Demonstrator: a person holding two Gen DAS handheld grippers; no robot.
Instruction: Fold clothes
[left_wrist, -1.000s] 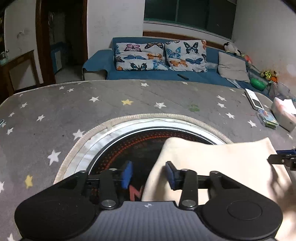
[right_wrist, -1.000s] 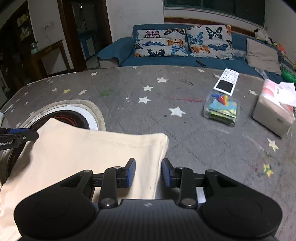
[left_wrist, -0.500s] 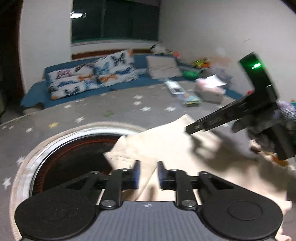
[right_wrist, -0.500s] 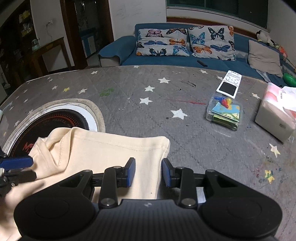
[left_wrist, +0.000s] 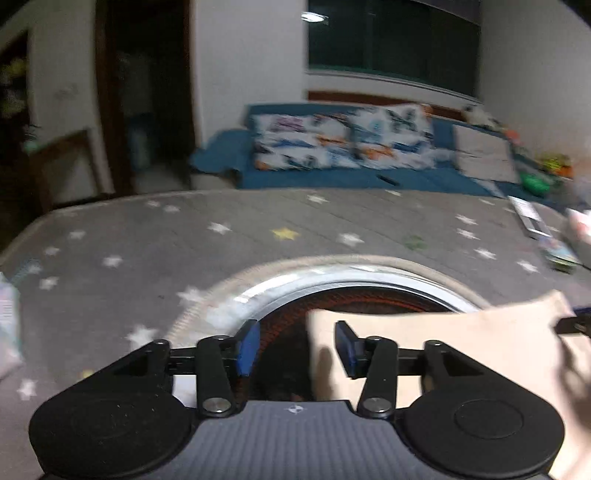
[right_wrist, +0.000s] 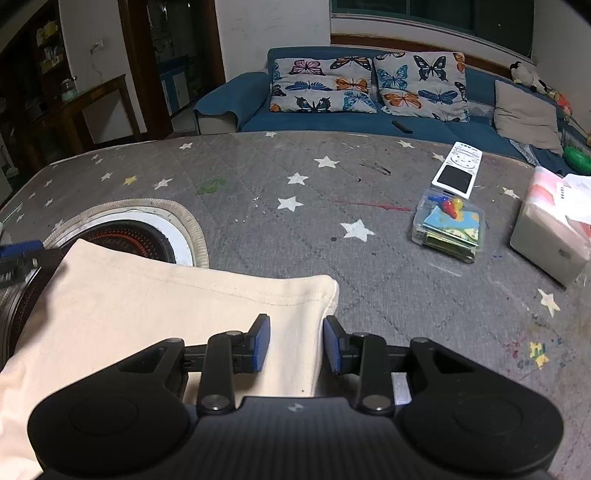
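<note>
A cream garment (right_wrist: 155, 299) lies folded flat on the grey star-patterned table cover (right_wrist: 332, 184); its left part lies over a round black and red cooktop (right_wrist: 122, 236). In the left wrist view the garment (left_wrist: 461, 350) fills the lower right. My left gripper (left_wrist: 295, 345) is open, its jaws astride the garment's left edge. My right gripper (right_wrist: 295, 345) is open, its jaws astride the garment's right corner. The tip of the left gripper shows at the left edge of the right wrist view (right_wrist: 18, 254).
A clear box of colourful cards (right_wrist: 448, 230), a white remote (right_wrist: 458, 170) and a tissue box (right_wrist: 554, 229) sit at the table's right. A blue sofa with butterfly cushions (right_wrist: 369, 85) stands behind the table. A white item (left_wrist: 7, 325) lies at the far left.
My left gripper was nearly shut and lifting the garment's left part half a second ago. It is now open and the garment lies flat again. The right gripper has stayed put.
</note>
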